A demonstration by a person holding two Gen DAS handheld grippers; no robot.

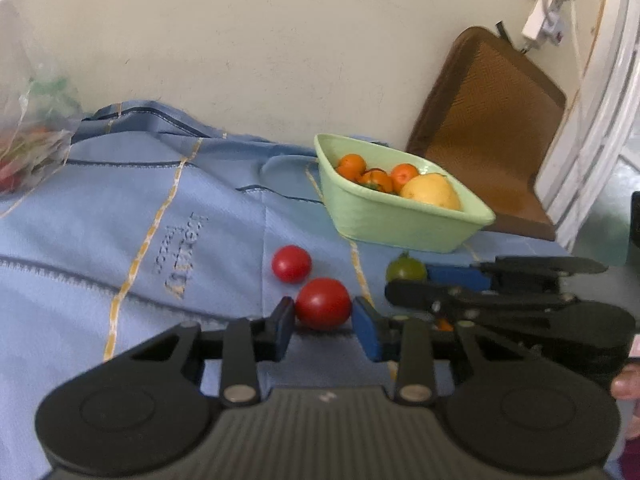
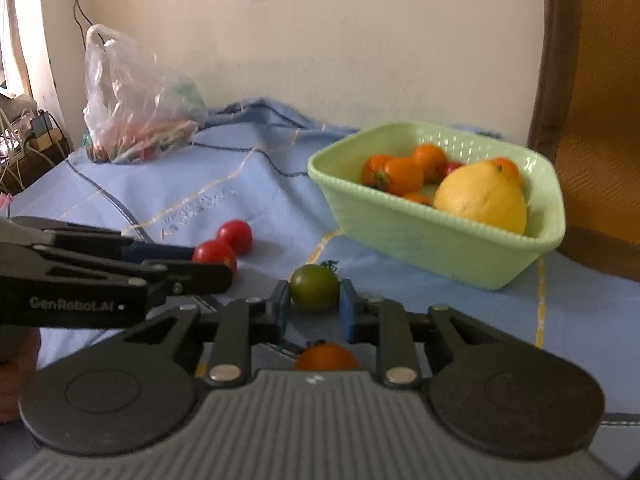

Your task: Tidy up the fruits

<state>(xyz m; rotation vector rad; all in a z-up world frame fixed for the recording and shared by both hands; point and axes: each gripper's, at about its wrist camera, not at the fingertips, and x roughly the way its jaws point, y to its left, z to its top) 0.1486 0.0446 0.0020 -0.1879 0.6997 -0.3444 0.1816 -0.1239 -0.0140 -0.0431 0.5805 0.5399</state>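
Observation:
A pale green basket (image 1: 400, 220) (image 2: 424, 240) on the blue cloth holds several orange fruits (image 2: 402, 176) and a big yellow citrus (image 1: 432, 192) (image 2: 482, 198). My left gripper (image 1: 323, 322) has its blue pads around a red tomato (image 1: 323, 303) on the cloth. A second red tomato (image 1: 291, 263) (image 2: 236, 236) lies just beyond. My right gripper (image 2: 314, 306) (image 1: 408, 280) has its pads around a green tomato (image 2: 314, 287) (image 1: 406, 268). An orange fruit (image 2: 326, 358) lies under the right gripper's body.
A clear plastic bag (image 2: 132, 108) (image 1: 28, 120) of produce sits at the cloth's far left by the wall. A brown tray (image 1: 488, 132) (image 2: 592, 120) leans against the wall right of the basket. Cables and a charger (image 1: 544, 20) hang at the top right.

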